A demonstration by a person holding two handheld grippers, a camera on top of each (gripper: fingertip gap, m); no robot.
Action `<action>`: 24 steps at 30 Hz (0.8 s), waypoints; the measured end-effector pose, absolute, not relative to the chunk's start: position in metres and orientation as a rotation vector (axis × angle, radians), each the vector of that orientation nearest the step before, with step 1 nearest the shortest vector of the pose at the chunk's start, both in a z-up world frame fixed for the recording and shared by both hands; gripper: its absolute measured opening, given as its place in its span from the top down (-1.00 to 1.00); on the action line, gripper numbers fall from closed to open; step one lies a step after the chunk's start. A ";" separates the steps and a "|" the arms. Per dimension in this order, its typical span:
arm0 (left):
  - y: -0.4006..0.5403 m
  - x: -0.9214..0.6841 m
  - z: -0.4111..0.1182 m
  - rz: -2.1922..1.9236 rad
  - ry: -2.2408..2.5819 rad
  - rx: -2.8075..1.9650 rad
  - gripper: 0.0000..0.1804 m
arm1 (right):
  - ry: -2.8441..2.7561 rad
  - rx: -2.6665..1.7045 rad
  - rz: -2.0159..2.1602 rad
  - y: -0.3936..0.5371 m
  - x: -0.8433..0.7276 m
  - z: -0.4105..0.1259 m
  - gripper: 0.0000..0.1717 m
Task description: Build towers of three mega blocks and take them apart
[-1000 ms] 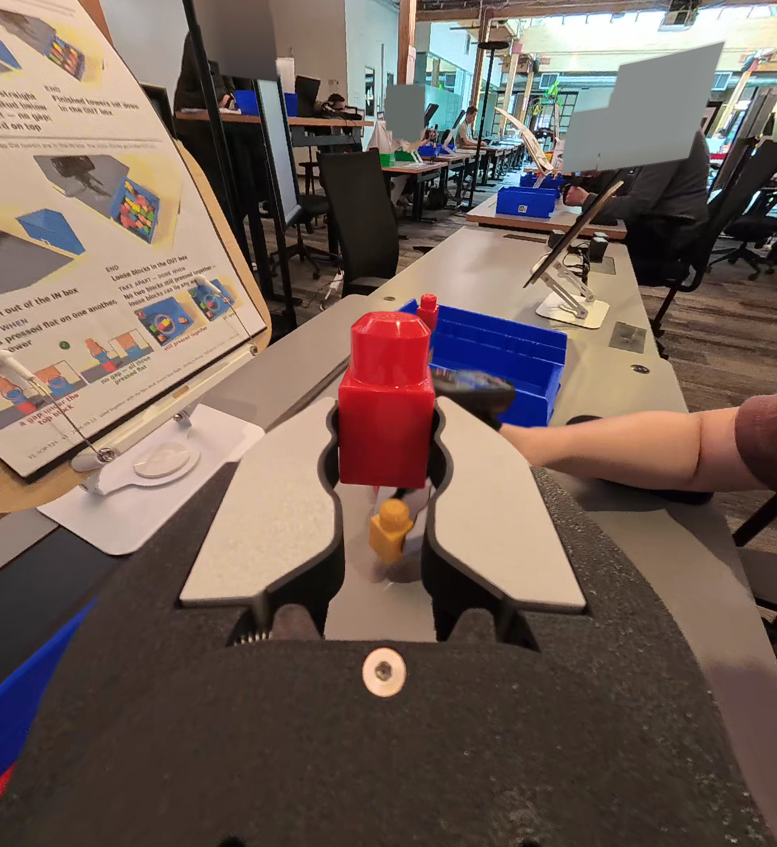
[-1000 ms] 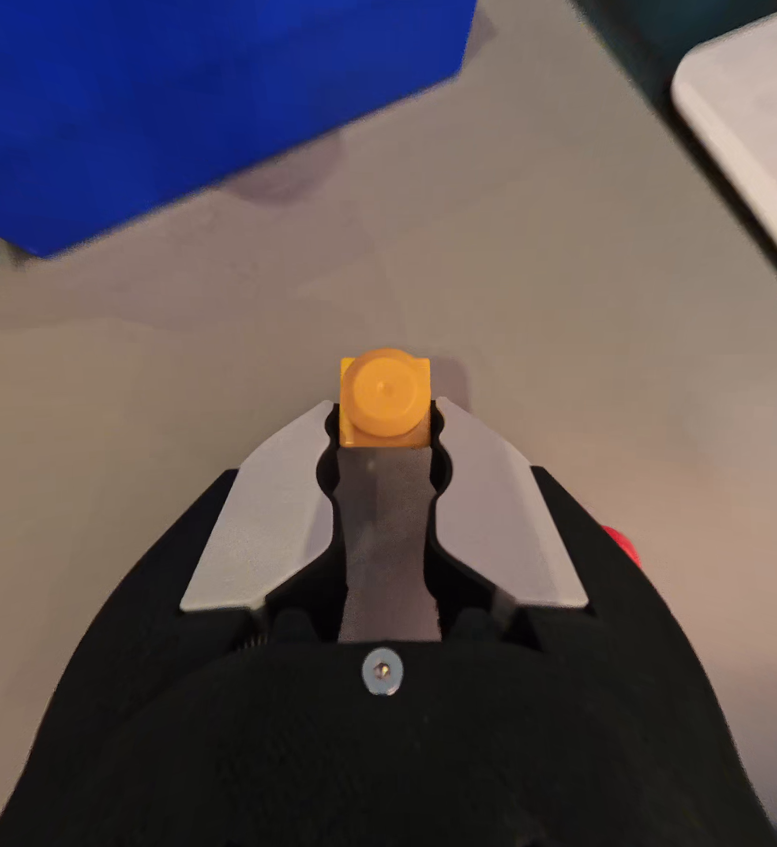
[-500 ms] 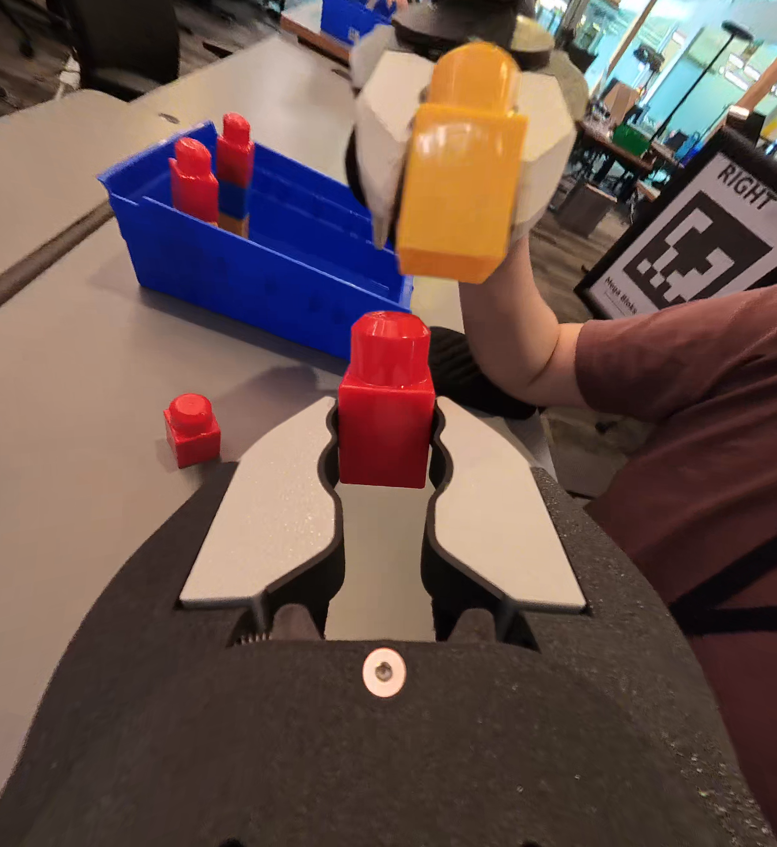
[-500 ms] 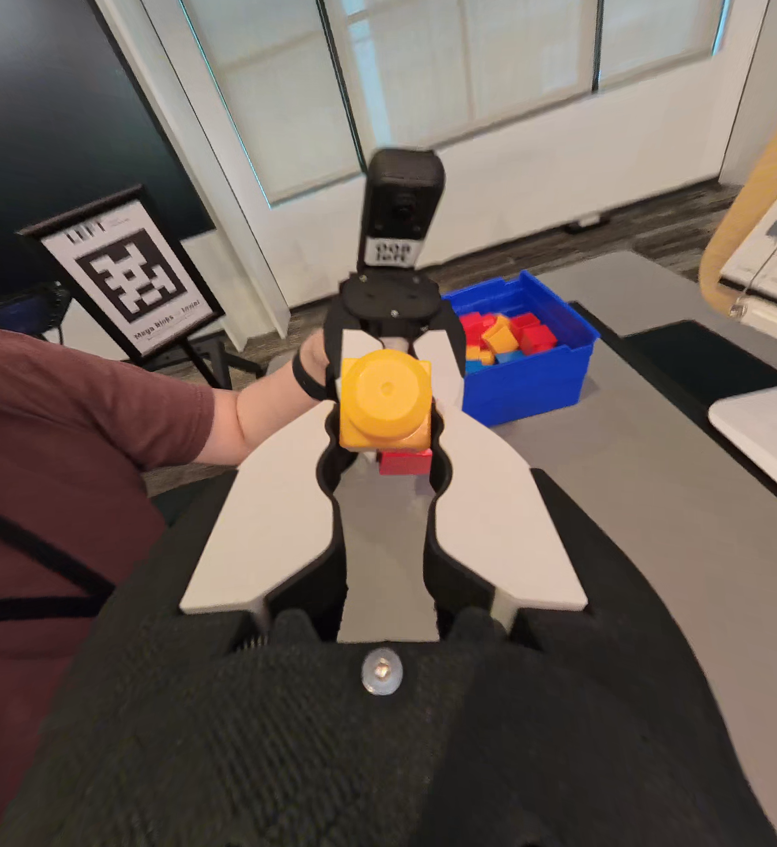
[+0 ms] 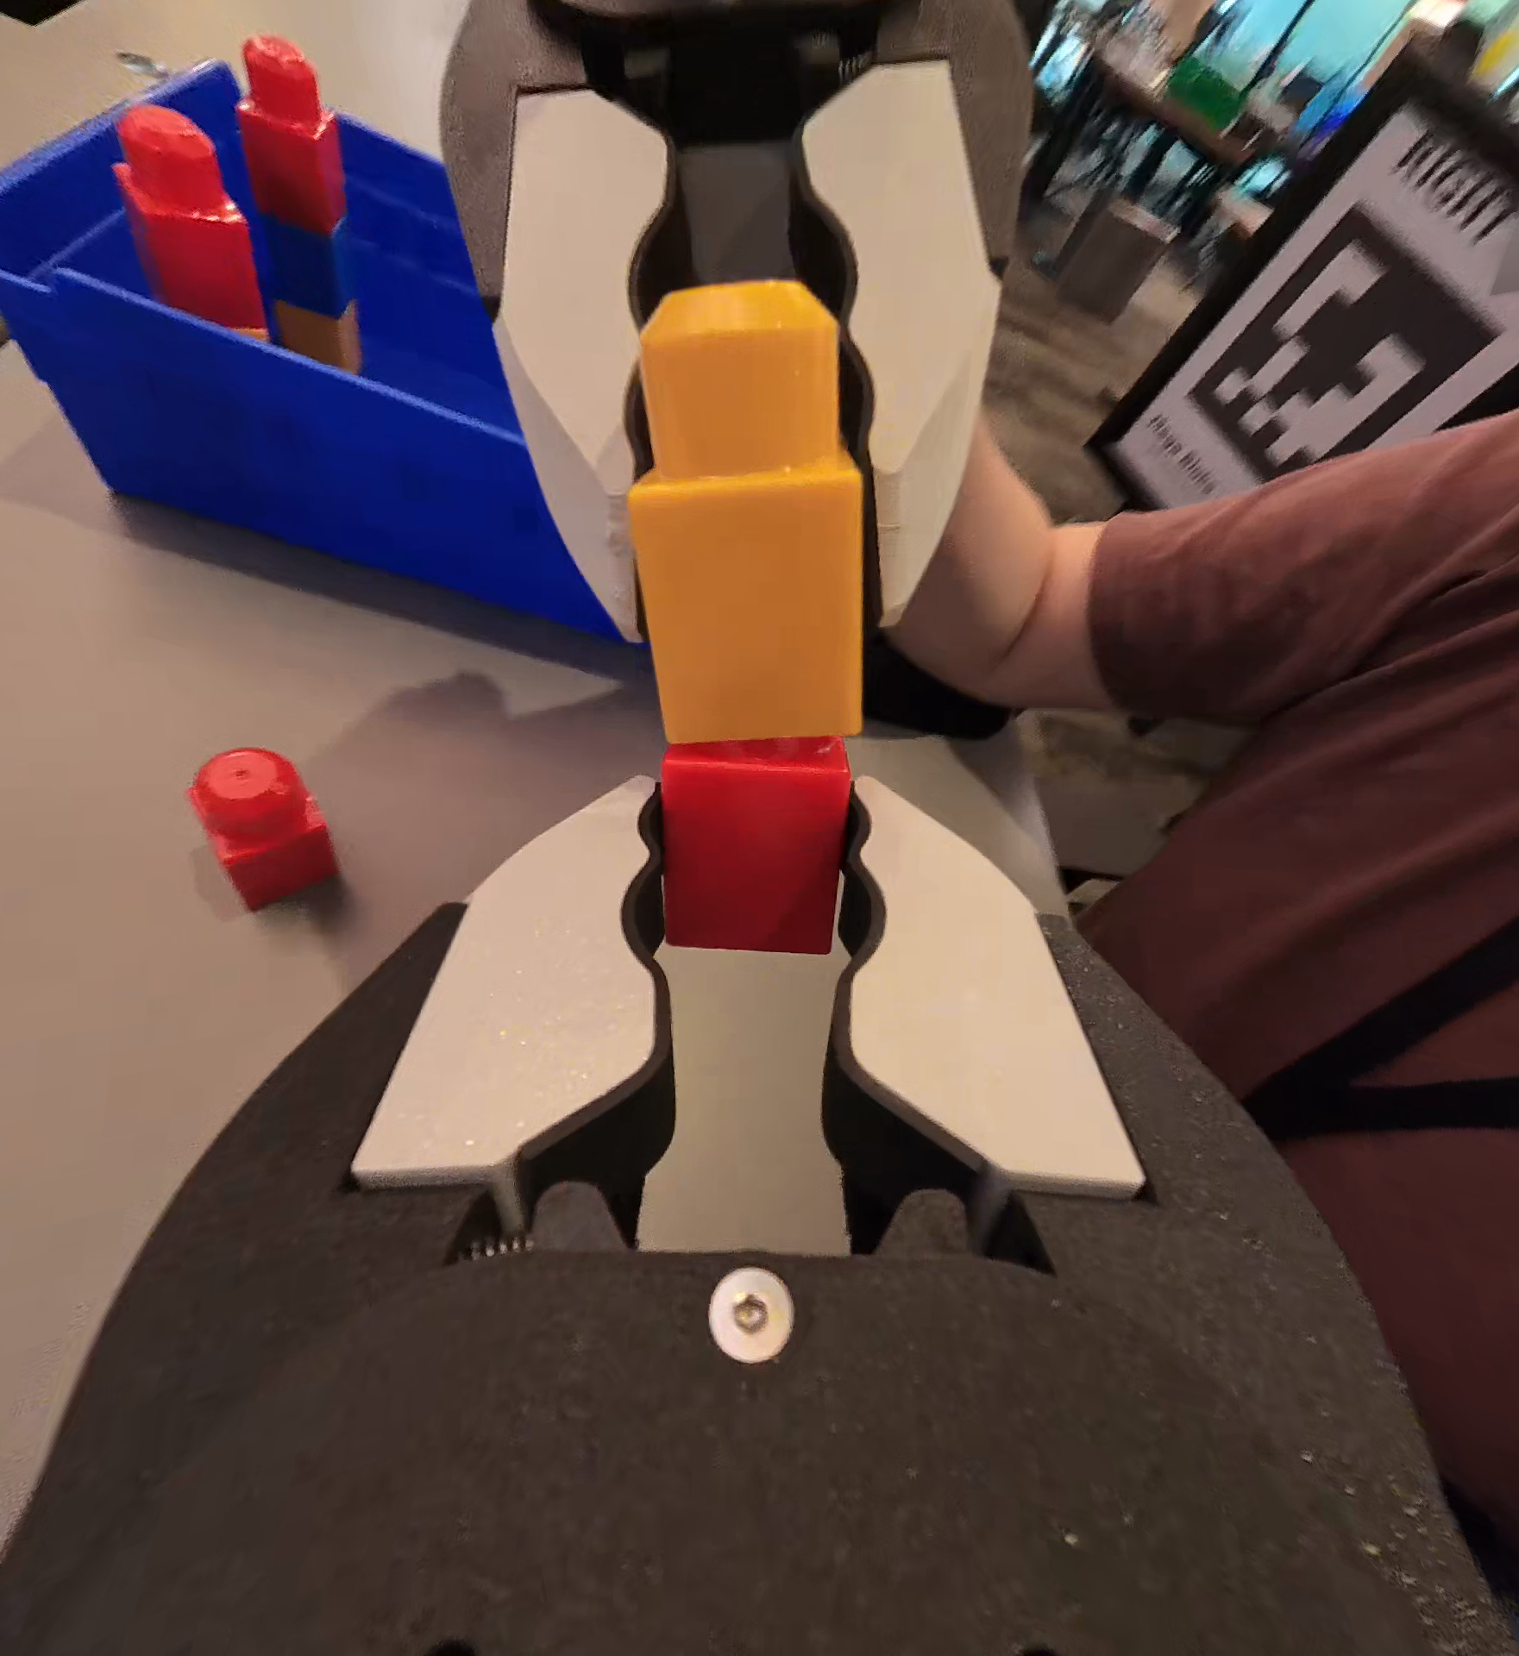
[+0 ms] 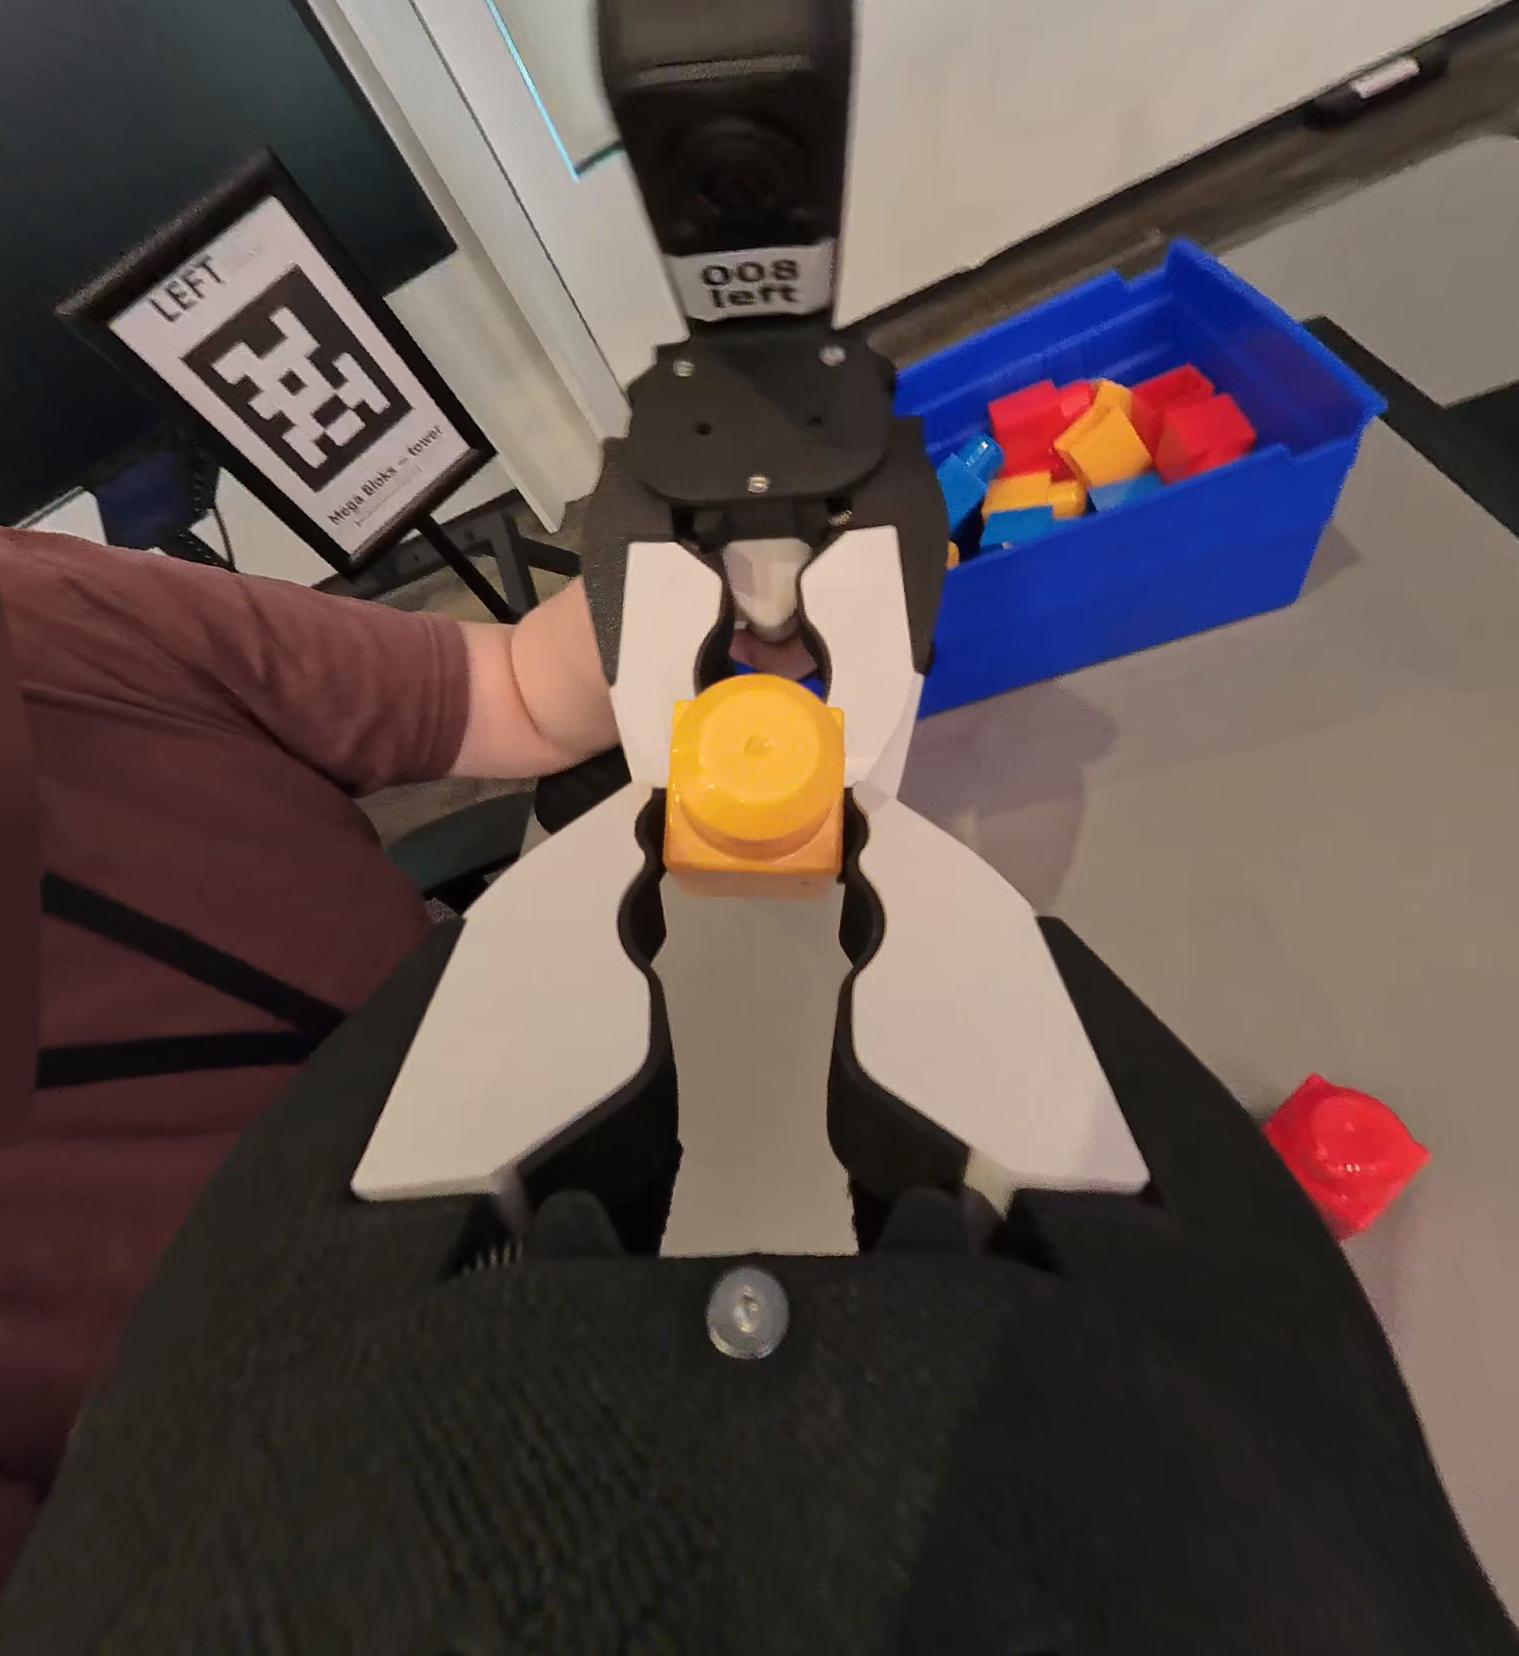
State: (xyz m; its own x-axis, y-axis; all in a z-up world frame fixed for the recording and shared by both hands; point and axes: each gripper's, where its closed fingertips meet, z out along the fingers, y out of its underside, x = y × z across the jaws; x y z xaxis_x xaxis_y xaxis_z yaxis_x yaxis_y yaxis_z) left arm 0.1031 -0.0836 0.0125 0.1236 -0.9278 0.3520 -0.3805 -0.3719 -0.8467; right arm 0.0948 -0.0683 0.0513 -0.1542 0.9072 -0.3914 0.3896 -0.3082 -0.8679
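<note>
My left gripper (image 5: pixel 751 789) is shut on a red block (image 5: pixel 751 847). My right gripper (image 5: pixel 751 618) comes from the far side, shut on an orange block (image 5: pixel 751 591). The orange block sits on top of the red block, over its stud, flush or nearly so. In the right wrist view my right gripper (image 6: pixel 751 797) grips the orange block (image 6: pixel 751 789), with the left gripper's fingers (image 6: pixel 657 627) just behind it. The red block is hidden in that view. A loose red block (image 5: pixel 263 829) lies on the grey table (image 5: pixel 110 717), also in the right wrist view (image 6: pixel 1342 1156).
A blue bin (image 5: pixel 289 430) at the left back holds two finished towers (image 5: pixel 289 197). Another blue bin (image 6: pixel 1186 538) holds several loose red, orange and blue blocks. Framed marker signs (image 6: pixel 289 376) stand beside the table. A person's arm and maroon sleeve (image 5: pixel 1275 582) are at the right.
My right gripper lifted the orange block off the table, brought it over the red block in my left gripper and lowered it onto the red block's stud. Both grips held.
</note>
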 end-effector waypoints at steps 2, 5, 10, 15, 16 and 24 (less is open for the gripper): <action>-0.084 0.103 0.015 -1.273 1.243 -1.827 0.61 | -1.483 -1.630 1.432 -0.069 0.094 0.052 0.57; -0.086 0.103 0.018 -1.358 1.212 -1.820 0.61 | -1.501 -1.614 1.384 -0.070 0.093 0.052 0.57; -0.084 0.103 0.017 -1.383 1.183 -1.844 0.61 | -1.480 -1.643 1.408 -0.068 0.092 0.049 0.57; -0.081 0.100 0.016 -1.317 1.173 -1.877 0.61 | -1.437 -1.708 1.440 -0.066 0.089 0.045 0.57; -0.081 0.099 0.015 -1.316 1.173 -1.887 0.61 | -1.440 -1.715 1.443 -0.067 0.089 0.044 0.57; -0.080 0.096 0.009 -1.284 1.174 -1.942 0.61 | -1.437 -1.745 1.444 -0.065 0.086 0.038 0.57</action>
